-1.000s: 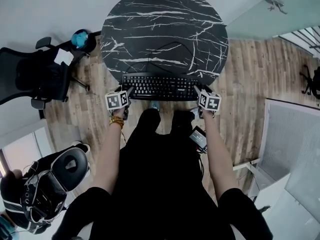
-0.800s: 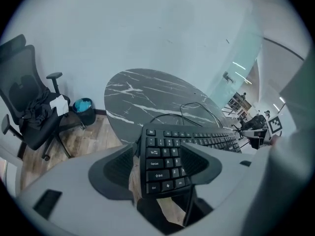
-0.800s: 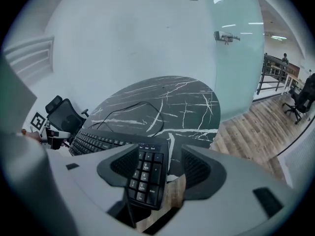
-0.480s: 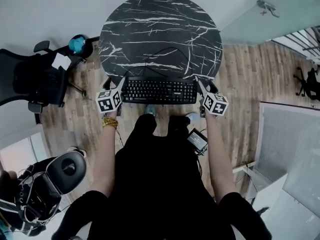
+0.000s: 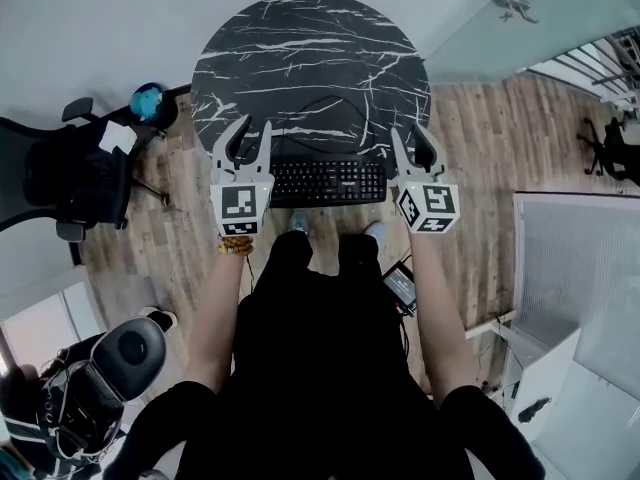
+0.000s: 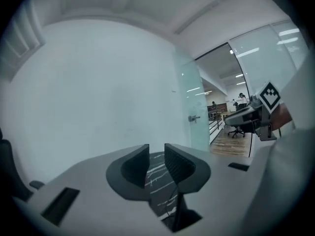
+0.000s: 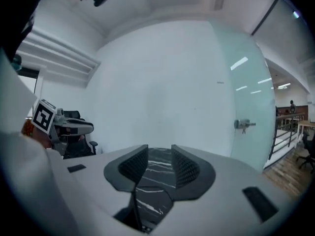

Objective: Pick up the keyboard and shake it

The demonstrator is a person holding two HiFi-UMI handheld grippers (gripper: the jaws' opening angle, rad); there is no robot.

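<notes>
The keyboard (image 5: 328, 182) lies at the near edge of the table (image 5: 310, 58), its long axis running left to right. The left gripper (image 5: 248, 136) and right gripper (image 5: 414, 144) hang above its two ends, about equally near, pointing far. Both pairs of jaws have just been closing and stand narrow with nothing between them. A pick-up would likely need both grippers lower.

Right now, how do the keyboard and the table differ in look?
The table is round; the keyboard is a long, narrow rectangle. The table is much bigger than the keyboard, which lies at its near edge. The table top has white veins; the keyboard shows rows of keys. Both are black.
</notes>
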